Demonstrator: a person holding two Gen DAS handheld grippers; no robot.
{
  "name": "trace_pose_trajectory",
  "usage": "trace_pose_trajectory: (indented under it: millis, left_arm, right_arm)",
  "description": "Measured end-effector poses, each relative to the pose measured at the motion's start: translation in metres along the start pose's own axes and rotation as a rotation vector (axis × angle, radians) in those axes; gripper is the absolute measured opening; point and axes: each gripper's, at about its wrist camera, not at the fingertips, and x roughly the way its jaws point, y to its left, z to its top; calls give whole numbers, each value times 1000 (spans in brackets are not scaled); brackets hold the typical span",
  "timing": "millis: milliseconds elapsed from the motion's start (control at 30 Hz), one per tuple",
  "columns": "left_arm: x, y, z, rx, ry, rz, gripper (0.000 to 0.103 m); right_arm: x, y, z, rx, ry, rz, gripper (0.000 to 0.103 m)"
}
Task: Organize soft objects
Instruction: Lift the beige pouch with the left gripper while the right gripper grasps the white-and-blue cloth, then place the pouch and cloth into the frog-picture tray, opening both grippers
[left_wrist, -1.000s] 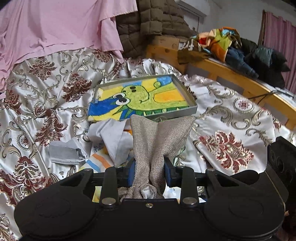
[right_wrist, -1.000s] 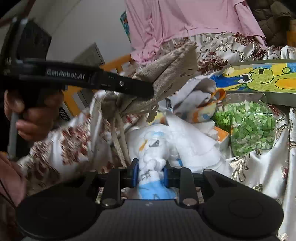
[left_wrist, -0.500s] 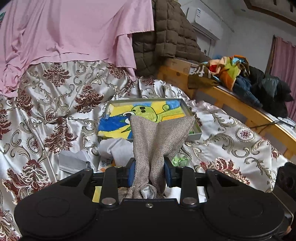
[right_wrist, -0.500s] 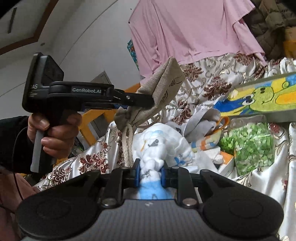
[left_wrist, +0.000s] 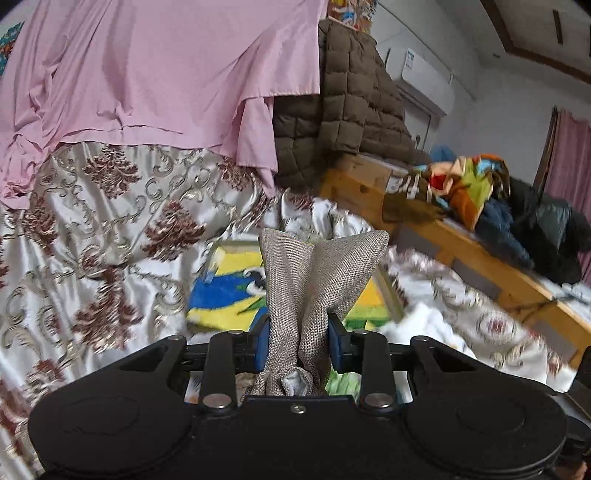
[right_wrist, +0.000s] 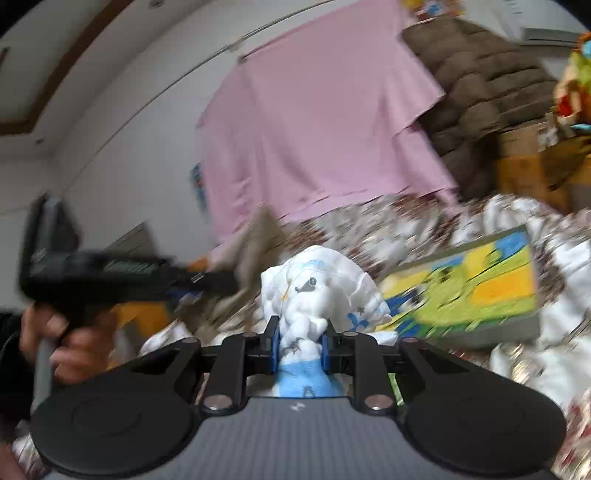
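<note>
My left gripper (left_wrist: 297, 341) is shut on a beige burlap drawstring pouch (left_wrist: 317, 280) and holds it in the air above the bed. My right gripper (right_wrist: 298, 345) is shut on a white soft cloth bundle with blue print (right_wrist: 317, 291), also lifted. In the right wrist view the left gripper (right_wrist: 122, 275) and the hand holding it appear blurred at the left, with the pouch (right_wrist: 255, 240) sticking out of it.
A silver and maroon patterned bedspread (left_wrist: 110, 240) covers the bed. A flat box with a green and yellow cartoon picture (left_wrist: 229, 291) (right_wrist: 476, 288) lies on it. A pink sheet (left_wrist: 147, 74) and brown quilted coat (left_wrist: 354, 110) hang behind. A wooden bed frame with piled clothes (left_wrist: 480, 192) is at right.
Both grippers have risen and tilted upward with their loads. The pile of cloths and the green bag have dropped out of sight below. The right wrist view is now motion-blurred.
</note>
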Motion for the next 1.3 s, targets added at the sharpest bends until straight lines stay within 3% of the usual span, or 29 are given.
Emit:
trace_pose_trajectory:
  millis: [233, 633, 933, 1300]
  left_arm:
    - [60, -13, 26, 6, -37, -31, 34]
    - [211, -28, 47, -52, -30, -14, 34]
    - [275, -25, 24, -84, 81, 59, 34]
    - [297, -13, 1, -132, 226, 128, 36]
  right_arm:
    - [47, -48, 41, 58, -89, -141, 23]
    - [109, -136, 36, 136, -119, -308, 23]
    - [145, -158, 28, 90, 43, -437, 23]
    - [160, -151, 19, 67, 173, -456, 31]
